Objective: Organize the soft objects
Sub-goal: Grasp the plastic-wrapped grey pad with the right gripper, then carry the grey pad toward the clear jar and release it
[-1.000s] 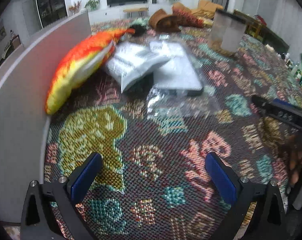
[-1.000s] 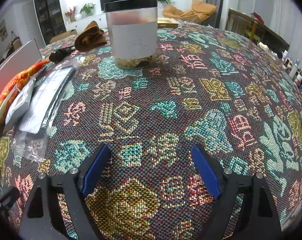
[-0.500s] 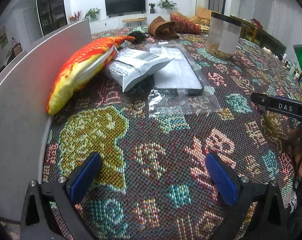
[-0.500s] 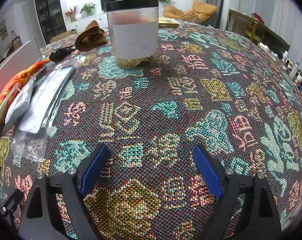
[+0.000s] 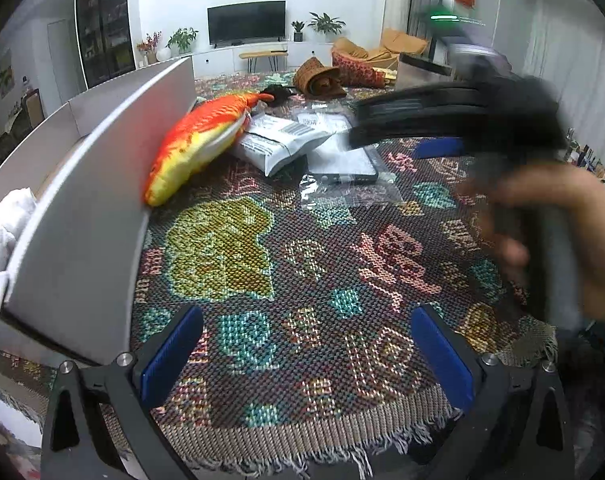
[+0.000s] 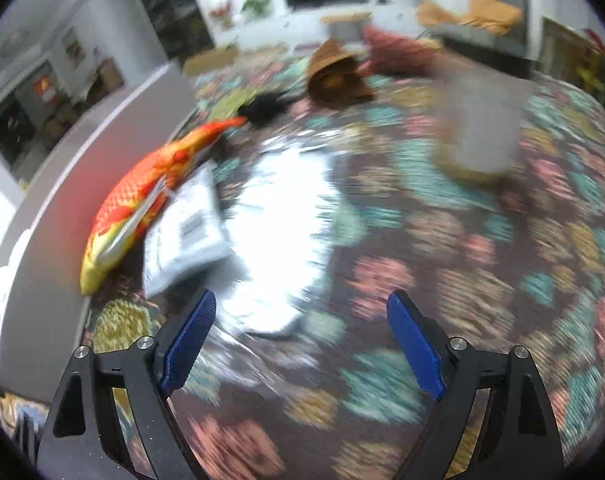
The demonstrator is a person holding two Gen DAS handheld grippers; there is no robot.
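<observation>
Over the patterned cloth point(image 5: 302, 264), both grippers spread wide, nothing in them.

Nearest, left gripper point(image 5: 306, 352) hangs over the fringed cloth edge, blue pads apart and empty. Right gripper point(image 6: 298, 340) is also spread and empty; from the left view it's a dark blur point(image 5: 454, 116) with the hand point(image 5: 550, 236) on its handle. Its own view is pretty smeared. Past that, a clear bag point(image 5: 342, 196), then a grey pouch point(image 5: 286, 144) lying partly over a flat shiny pack point(image 5: 342, 160). The fish pillow point(image 5: 198, 140) leans against the grey panel point(image 5: 82, 216), touching the pouch. Farther back: something black and fuzzy point(image 5: 276, 94), a brown folded thing point(image 5: 318, 78), a jar point(image 6: 478, 128).
</observation>
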